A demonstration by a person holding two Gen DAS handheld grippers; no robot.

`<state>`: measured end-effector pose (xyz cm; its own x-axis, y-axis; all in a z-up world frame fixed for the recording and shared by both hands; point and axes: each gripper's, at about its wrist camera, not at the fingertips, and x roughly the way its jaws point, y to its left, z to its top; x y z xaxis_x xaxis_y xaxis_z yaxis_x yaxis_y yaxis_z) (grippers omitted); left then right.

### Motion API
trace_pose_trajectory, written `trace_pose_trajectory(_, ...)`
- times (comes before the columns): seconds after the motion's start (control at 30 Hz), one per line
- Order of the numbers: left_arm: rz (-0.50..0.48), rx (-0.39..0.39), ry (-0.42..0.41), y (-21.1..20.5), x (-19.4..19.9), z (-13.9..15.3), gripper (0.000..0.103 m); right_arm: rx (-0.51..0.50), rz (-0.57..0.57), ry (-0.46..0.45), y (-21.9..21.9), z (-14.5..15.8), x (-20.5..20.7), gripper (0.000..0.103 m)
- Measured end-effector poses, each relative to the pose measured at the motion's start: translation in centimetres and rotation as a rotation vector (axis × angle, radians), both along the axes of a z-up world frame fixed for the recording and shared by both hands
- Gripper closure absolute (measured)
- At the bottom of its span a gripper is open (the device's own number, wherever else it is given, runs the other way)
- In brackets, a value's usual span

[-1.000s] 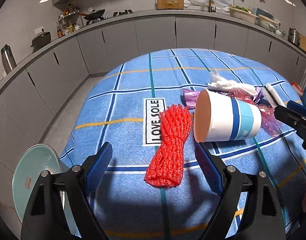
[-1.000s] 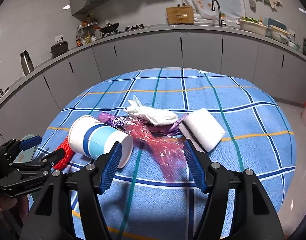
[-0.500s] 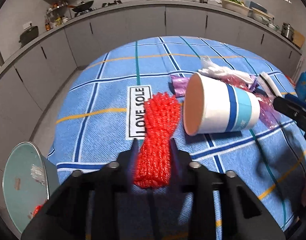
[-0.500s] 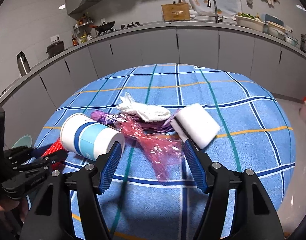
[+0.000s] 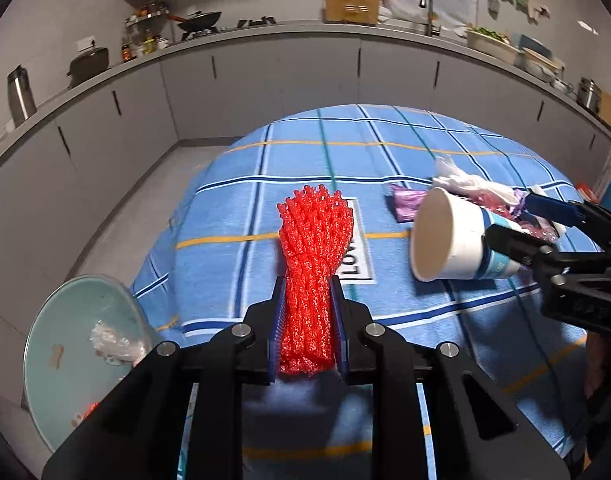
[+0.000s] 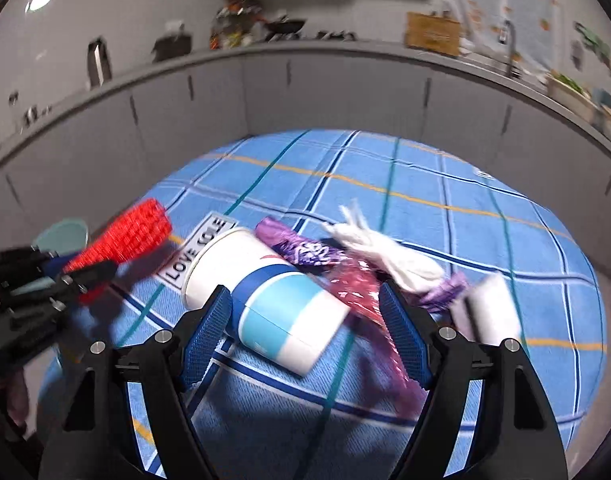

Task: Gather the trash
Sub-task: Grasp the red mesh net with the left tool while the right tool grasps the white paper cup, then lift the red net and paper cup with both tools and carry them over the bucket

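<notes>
On the blue checked tablecloth (image 6: 445, 240) one paper cup (image 6: 265, 300) lies on its side between the spread pads of the right gripper (image 6: 305, 320), whose jaws are opening, neither pad pressing it. Beside the table stands one pale green bin (image 5: 77, 352). One red foam net (image 5: 311, 264) sits pinched between the left gripper (image 5: 307, 324) pads, still closing. Beyond the cup lie one white sponge block (image 6: 489, 312), one pink film, one white tissue, one purple wrapper
</notes>
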<state>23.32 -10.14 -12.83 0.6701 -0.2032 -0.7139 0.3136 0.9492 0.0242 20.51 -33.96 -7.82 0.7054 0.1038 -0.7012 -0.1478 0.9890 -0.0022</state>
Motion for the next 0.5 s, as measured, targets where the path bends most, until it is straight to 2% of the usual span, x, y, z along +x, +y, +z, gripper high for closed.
trace_pose_trajectory(0.1, 0.024, -0.011, 0.010, 0.8, 0.2, -0.3, 0.082, 0.018, 0.067, 0.026, 0.7, -0.6, 1.0, 0.026)
trace_pose_trajectory(0.33, 0.044, -0.024, 0.017, 1.5, 0.8, -0.6, 0.082, 0.005, 0.132, 0.087, 2.2, -1.7, 1.8, 0.026)
trace_pose_trajectory(0.43, 0.056, -0.031, 0.016, 1.8, 0.9, -0.6, 0.082, 0.009, 0.133, 0.101, 2.4, -2.1, 1.7, 0.031)
trace_pose_trajectory(0.5, 0.066, -0.037, 0.006, 2.1, 0.9, -0.4, 0.082, 0.030, 0.152, 0.117, 2.6, -2.0, 1.4, 0.039)
